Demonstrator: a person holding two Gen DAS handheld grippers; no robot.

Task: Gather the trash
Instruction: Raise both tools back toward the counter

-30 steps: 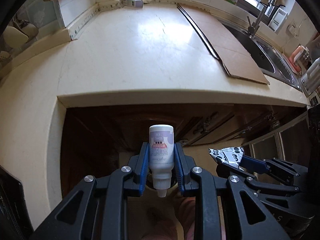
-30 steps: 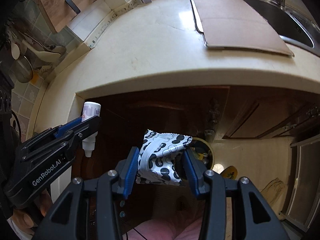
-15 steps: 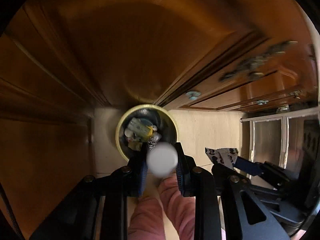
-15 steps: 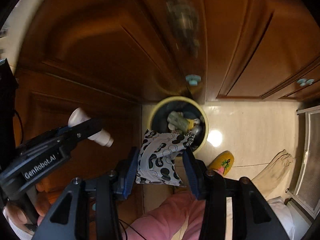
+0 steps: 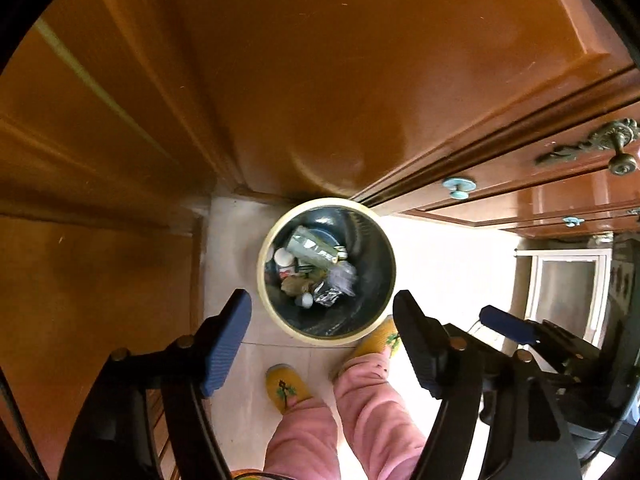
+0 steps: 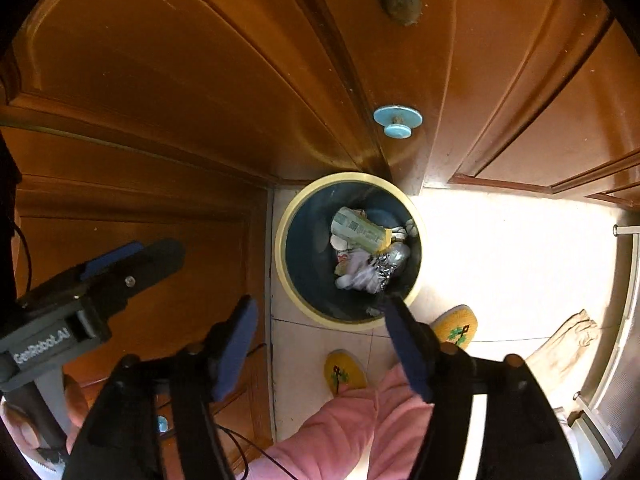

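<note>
Both tongs (image 5: 322,342) (image 6: 320,342) just opened, empty, above upright bin (image 5: 280,320)

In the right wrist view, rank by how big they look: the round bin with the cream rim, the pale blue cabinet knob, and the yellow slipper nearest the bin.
1. Round bin with the cream rim
2. Yellow slipper, partly hidden
3. Pale blue cabinet knob
</note>
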